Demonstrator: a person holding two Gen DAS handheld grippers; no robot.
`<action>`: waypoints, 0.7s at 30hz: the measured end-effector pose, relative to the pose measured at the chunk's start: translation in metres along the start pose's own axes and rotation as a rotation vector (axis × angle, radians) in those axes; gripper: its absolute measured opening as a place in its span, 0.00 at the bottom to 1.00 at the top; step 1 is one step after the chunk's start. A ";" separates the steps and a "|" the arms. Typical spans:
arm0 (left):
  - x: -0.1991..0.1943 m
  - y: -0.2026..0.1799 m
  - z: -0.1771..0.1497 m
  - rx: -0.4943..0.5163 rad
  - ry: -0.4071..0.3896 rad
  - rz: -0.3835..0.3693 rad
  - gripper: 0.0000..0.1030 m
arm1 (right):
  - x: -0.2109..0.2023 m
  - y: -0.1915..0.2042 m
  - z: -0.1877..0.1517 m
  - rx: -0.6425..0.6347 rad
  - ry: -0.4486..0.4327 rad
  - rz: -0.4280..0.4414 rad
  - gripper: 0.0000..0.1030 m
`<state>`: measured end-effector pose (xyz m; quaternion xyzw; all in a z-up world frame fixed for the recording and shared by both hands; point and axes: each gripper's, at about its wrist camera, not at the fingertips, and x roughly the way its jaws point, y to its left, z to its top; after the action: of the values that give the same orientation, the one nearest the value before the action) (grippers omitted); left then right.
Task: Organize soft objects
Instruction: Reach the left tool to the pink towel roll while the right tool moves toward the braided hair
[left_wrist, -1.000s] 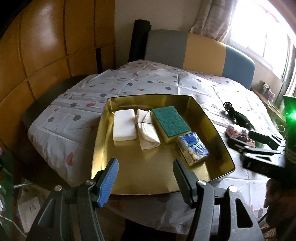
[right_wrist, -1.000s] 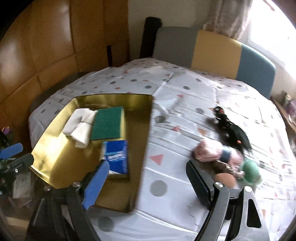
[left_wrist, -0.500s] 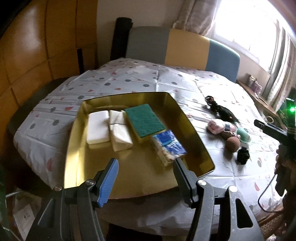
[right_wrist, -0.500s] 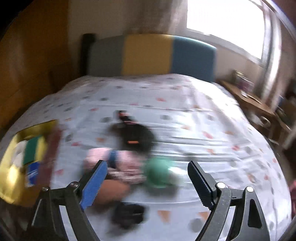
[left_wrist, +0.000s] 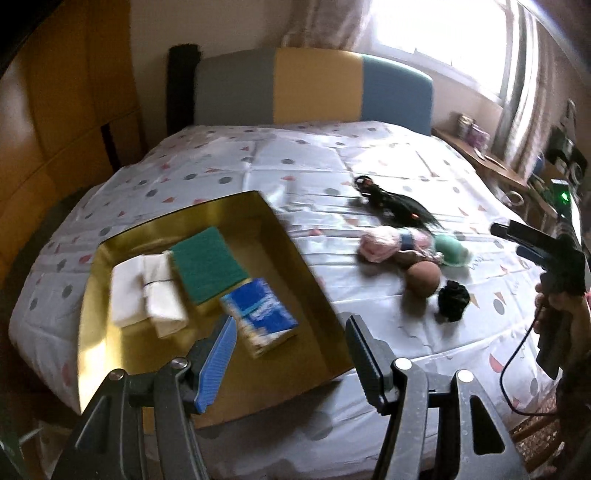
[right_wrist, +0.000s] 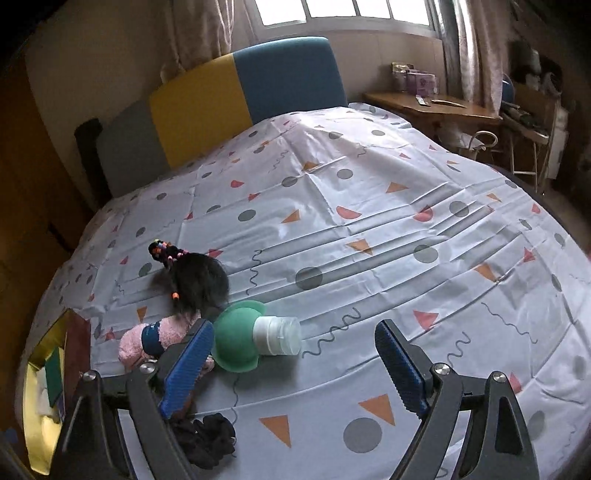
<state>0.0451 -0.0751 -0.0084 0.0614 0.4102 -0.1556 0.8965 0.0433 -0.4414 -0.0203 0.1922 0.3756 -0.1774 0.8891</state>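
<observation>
Right gripper (right_wrist: 293, 360), jaws spread and holding nothing, hovers at lower centre over the green sponge (right_wrist: 238, 339) beside the pink plush (right_wrist: 155, 341); a reach seems underway, next closing on it. Left gripper (left_wrist: 288, 354) hangs released above the gold tray (left_wrist: 110, 362) at lower left

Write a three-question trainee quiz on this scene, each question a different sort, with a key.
1. True or false: the green sponge lies inside the gold tray.
2. Multiple choice: which item sits on the tablecloth, outside the tray? A) blue tissue pack B) folded white cloth C) black scrunchie
3. Fill in: the right gripper has its jaws ____ and holds nothing.

Key: 1 true; 2 C; 3 open
</observation>
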 end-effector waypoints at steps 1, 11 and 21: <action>0.002 -0.004 0.001 0.009 0.004 -0.003 0.60 | 0.000 0.001 -0.002 -0.003 0.003 0.002 0.88; 0.038 -0.054 0.033 0.158 0.046 -0.060 0.57 | 0.004 -0.005 -0.002 0.025 0.032 -0.004 0.88; 0.101 -0.100 0.091 0.314 0.126 -0.109 0.46 | 0.006 -0.012 0.000 0.068 0.047 0.015 0.89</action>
<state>0.1396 -0.2145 -0.0230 0.1880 0.4390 -0.2618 0.8387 0.0416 -0.4531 -0.0273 0.2294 0.3887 -0.1788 0.8743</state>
